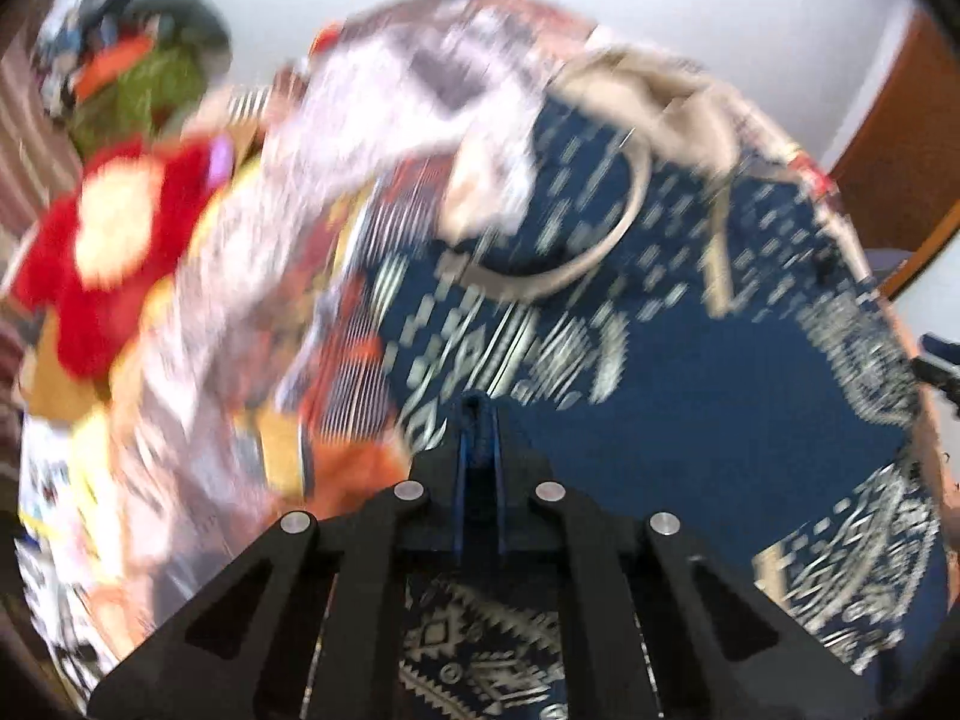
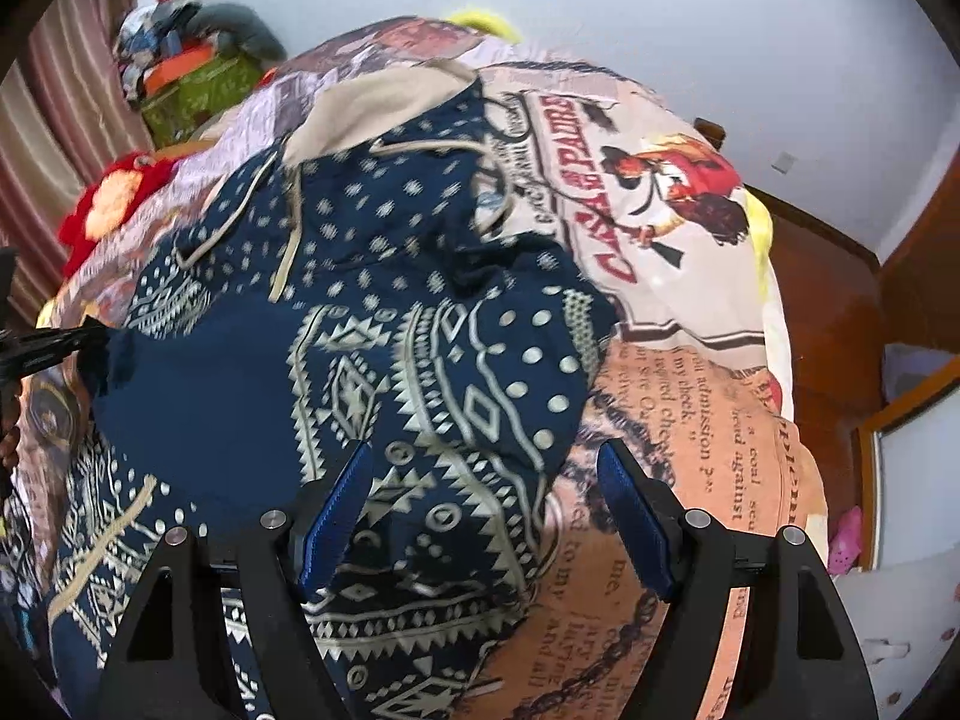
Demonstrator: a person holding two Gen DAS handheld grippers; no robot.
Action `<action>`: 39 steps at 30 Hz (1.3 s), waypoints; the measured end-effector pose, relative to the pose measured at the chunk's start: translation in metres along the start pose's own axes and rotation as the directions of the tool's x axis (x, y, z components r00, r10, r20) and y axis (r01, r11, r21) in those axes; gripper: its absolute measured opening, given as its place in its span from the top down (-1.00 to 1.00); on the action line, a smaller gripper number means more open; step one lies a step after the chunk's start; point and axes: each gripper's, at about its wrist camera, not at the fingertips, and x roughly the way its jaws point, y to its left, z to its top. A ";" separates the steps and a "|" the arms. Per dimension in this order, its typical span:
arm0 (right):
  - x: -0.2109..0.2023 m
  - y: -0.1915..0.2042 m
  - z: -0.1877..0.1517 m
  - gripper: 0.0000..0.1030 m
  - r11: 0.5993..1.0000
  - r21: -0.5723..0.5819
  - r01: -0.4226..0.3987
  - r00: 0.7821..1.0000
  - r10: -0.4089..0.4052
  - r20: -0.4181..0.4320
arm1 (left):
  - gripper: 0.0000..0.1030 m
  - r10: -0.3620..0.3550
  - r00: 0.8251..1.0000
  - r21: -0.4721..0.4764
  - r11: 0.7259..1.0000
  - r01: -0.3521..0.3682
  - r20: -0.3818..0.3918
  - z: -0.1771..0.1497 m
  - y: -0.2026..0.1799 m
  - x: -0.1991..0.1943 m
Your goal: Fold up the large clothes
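The navy patterned hoodie (image 2: 336,324) lies spread across the printed bedspread (image 2: 690,396). The left tool (image 1: 478,414) pinches its fabric; the right tool (image 2: 480,474) hovers spread over its hem.

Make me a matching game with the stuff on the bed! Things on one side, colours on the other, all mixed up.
Things:
1. hoodie
2. hood lining
3. fluffy toy
4. box by the curtain

Colours:
A. green
B. navy with cream patterns
C. red
D. plain beige

Pairs: 1-B, 2-D, 3-C, 4-A
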 end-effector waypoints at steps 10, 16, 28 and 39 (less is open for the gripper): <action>0.024 0.017 0.005 -0.47 0.999 -0.043 0.027 0.999 -0.028 -0.038 | 0.89 0.061 0.981 0.082 0.994 -0.077 0.183 0.062 -0.023 -0.042; 0.038 0.016 -0.005 -0.47 0.996 -0.073 0.059 0.996 -0.064 -0.063 | 0.88 0.113 0.992 0.010 0.994 -0.112 -0.054 0.031 0.020 0.036; 0.021 0.015 0.000 -0.48 0.995 -0.053 0.082 0.997 -0.083 -0.009 | 0.68 0.126 0.987 0.027 0.992 -0.124 -0.104 0.002 0.034 0.043; -0.037 0.037 0.043 -0.54 0.999 -0.036 0.039 0.977 -0.030 0.211 | -0.12 0.083 0.992 0.099 0.991 -0.093 0.099 0.050 -0.011 -0.028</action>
